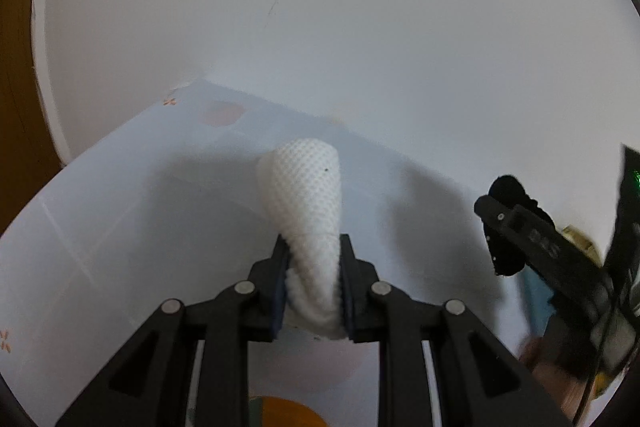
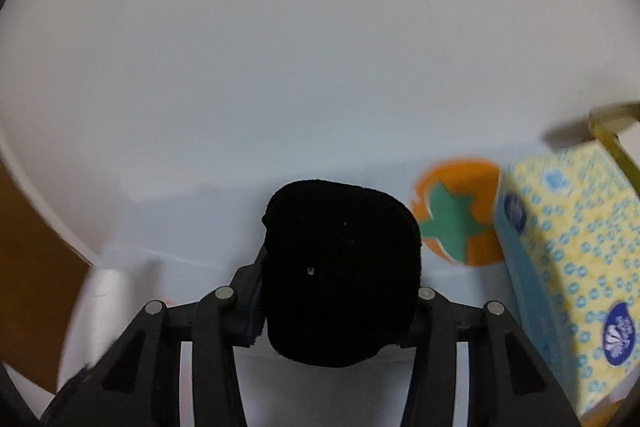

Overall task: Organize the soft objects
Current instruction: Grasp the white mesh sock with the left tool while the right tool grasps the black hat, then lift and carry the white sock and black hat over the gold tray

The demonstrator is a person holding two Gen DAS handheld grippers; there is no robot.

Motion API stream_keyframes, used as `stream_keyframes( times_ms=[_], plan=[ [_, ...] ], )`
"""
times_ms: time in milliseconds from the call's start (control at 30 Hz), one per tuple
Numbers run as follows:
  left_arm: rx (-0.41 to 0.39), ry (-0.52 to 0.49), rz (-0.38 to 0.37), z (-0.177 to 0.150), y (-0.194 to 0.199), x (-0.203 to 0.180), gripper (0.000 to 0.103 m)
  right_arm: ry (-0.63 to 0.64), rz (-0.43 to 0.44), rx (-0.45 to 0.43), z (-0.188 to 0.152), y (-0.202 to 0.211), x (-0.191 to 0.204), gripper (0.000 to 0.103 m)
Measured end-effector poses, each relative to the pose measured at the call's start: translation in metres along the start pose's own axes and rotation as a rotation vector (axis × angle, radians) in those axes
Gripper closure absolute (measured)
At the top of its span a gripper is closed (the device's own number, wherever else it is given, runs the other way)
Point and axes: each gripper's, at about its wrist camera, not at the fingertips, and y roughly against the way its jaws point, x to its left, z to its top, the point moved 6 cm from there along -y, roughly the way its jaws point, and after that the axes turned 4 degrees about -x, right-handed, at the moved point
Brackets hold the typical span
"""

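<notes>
In the left wrist view my left gripper (image 1: 314, 259) is shut on a rolled white waffle-textured cloth (image 1: 304, 195), which sticks forward above the white table (image 1: 120, 227). In the right wrist view my right gripper (image 2: 340, 279) is shut on a black soft pad (image 2: 340, 267) that fills the gap between the fingers and hides the right fingertip. The right gripper with its black pad (image 1: 506, 227) also shows at the right of the left wrist view, held above the table.
A yellow and blue tissue box (image 2: 568, 251) stands at the right. An orange round mat with a green shape (image 2: 456, 211) lies beside it on the table. A white wall (image 2: 320, 47) rises behind. Brown wood (image 1: 16, 107) shows at the left edge.
</notes>
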Motion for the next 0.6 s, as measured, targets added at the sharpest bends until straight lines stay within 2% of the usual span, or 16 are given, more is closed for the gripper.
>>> stream_keyframes(
  times_ms=[133, 233, 300, 433, 600],
  plan=[
    [-0.046, -0.009, -0.008, 0.003, 0.011, 0.0, 0.082, 0.025, 0.144, -0.124, 0.002, 0.034, 0.019, 0.054],
    [-0.082, -0.033, 0.029, 0.004, 0.012, -0.003, 0.082, 0.073, 0.178, -0.182, -0.002, 0.054, 0.03, 0.053],
    [-0.111, -0.06, 0.062, 0.005, 0.014, -0.005, 0.082, 0.113, 0.159, -0.222, -0.006, 0.068, 0.034, 0.053],
    [-0.135, -0.079, 0.104, 0.004, 0.015, -0.008, 0.082, 0.2, 0.027, -0.3, -0.015, 0.09, 0.035, 0.053],
    [-0.186, -0.151, 0.161, 0.005, 0.02, -0.018, 0.082, 0.253, -0.015, -0.355, -0.019, 0.116, 0.028, 0.053]
  ],
)
